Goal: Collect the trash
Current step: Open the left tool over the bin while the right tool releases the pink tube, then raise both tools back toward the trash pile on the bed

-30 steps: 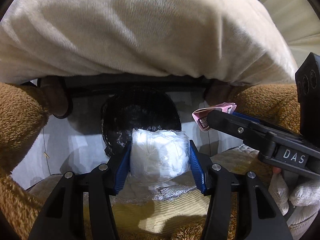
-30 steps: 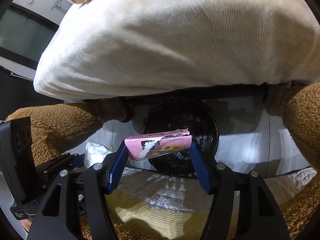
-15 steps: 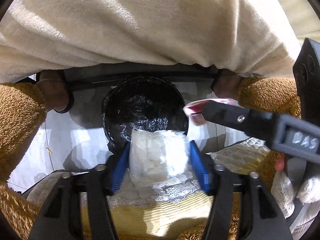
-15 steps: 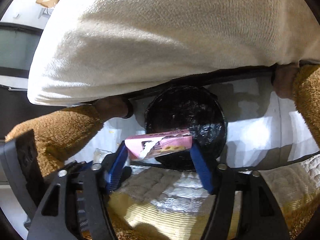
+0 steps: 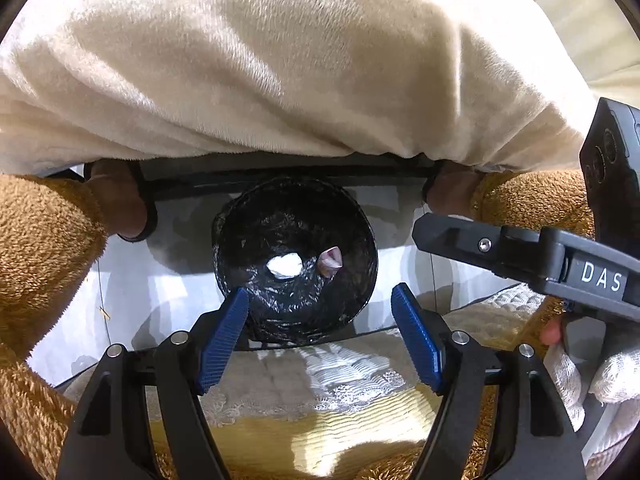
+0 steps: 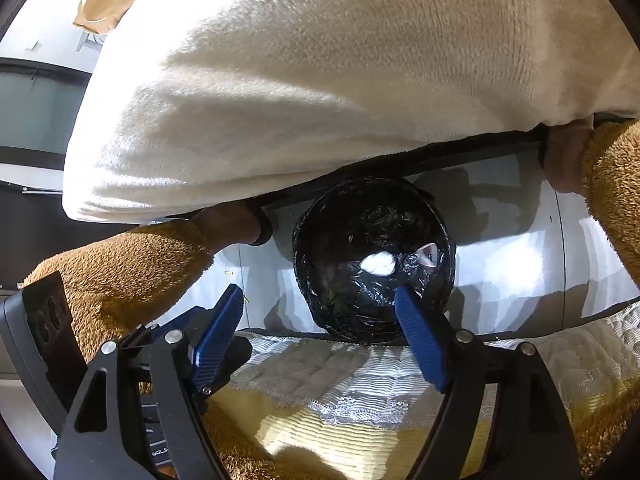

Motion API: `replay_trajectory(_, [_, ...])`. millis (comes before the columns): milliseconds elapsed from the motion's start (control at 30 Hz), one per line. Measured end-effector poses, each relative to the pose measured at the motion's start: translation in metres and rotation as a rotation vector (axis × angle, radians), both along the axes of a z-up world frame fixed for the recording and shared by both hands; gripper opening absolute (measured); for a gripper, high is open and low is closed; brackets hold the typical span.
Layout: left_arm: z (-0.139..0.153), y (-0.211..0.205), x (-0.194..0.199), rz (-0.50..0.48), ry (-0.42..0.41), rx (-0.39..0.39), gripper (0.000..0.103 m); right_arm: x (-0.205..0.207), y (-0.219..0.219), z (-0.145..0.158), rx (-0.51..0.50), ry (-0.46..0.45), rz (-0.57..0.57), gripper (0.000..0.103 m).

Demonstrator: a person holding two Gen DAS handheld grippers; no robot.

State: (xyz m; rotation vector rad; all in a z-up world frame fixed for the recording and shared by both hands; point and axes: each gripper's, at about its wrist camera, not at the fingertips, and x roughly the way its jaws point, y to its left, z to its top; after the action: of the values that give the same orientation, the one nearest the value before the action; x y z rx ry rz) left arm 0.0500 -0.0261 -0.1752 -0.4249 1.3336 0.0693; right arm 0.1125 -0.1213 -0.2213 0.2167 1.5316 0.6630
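Two grippers hang over a black-lined trash bin [image 5: 296, 264], and neither holds anything. On the left, the left gripper [image 5: 320, 336] has its blue pads spread wide, with nothing between them but the bin's near rim below. Down in the bin, on the crinkled black liner, lies a white wad [image 5: 285, 266], and just to its right a small pinkish wrapper [image 5: 331, 263]; the two look close together, though whether they touch is hard to say at this size. Farther right, the right gripper [image 6: 320, 332] is likewise spread wide and empty, its right pad overlapping the bin's edge in its own camera. From that view the white wad [image 6: 378, 263] and pinkish wrapper [image 6: 430, 255] sit toward the bin's right side. A cream blanket [image 5: 280, 60] drapes above the bin, and a yellow quilted bed cover [image 5: 320, 412] lies beneath both grippers.
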Motion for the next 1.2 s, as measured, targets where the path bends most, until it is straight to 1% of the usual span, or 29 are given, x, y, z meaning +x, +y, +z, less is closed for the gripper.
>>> replay_trajectory(100, [0.007,0.0,-0.003,0.001,-0.032,0.011,0.073,-0.004,-0.001,0.008,0.021,-0.026,0.006,0.078])
replay_trajectory(200, [0.022,0.002,-0.008,0.0,-0.106,0.013,0.073,-0.009,-0.003,0.021,0.047,-0.073,0.026,0.078])
replay_trajectory(300, [0.041,0.006,-0.016,0.0,-0.202,0.011,0.073,-0.013,-0.005,0.038,0.088,-0.142,0.04,0.078])
replay_trajectory(467, [0.068,0.01,-0.023,-0.008,-0.321,0.028,0.073,-0.015,-0.011,0.074,0.193,-0.285,0.059,0.078])
replay_trajectory(500, [0.073,0.012,-0.024,-0.01,-0.341,0.037,0.073,-0.015,-0.012,0.081,0.206,-0.311,0.065,0.078])
replay_trajectory(567, [0.085,0.017,-0.025,0.0,-0.39,0.081,0.073,-0.011,-0.013,0.094,0.218,-0.361,0.072,0.078])
replay_trajectory(600, [0.091,0.019,-0.024,0.003,-0.411,0.092,0.074,-0.007,-0.014,0.101,0.226,-0.39,0.074,0.078])
replay_trajectory(633, [0.097,0.021,-0.023,0.004,-0.429,0.095,0.078,-0.004,-0.015,0.107,0.233,-0.413,0.076,0.078])
replay_trajectory(667, [0.102,0.023,-0.022,0.005,-0.445,0.098,0.08,0.001,-0.016,0.113,0.239,-0.436,0.079,0.078])
replay_trajectory(800, [0.123,0.036,-0.012,-0.019,-0.492,0.131,0.081,0.023,-0.02,0.14,0.253,-0.523,0.096,0.078])
replay_trajectory(867, [0.135,0.045,-0.004,-0.039,-0.517,0.161,0.084,0.035,-0.019,0.153,0.249,-0.568,0.114,0.078])
replay_trajectory(933, [0.146,0.053,0.004,-0.058,-0.542,0.181,0.096,0.051,-0.017,0.164,0.24,-0.61,0.133,0.078])
replay_trajectory(1033, [0.16,0.065,0.017,-0.086,-0.591,0.197,0.097,0.074,-0.009,0.174,0.231,-0.666,0.166,0.078])
replay_trajectory(1100, [0.167,0.072,0.025,-0.1,-0.63,0.2,0.097,0.088,-0.004,0.177,0.226,-0.687,0.19,0.08])
replay_trajectory(1167, [0.171,0.077,0.037,-0.116,-0.639,0.206,0.097,0.1,0.004,0.177,0.22,-0.7,0.207,0.08])
replay_trajectory(1200, [0.173,0.08,0.042,-0.129,-0.643,0.21,0.097,0.106,0.008,0.178,0.216,-0.705,0.219,0.084])
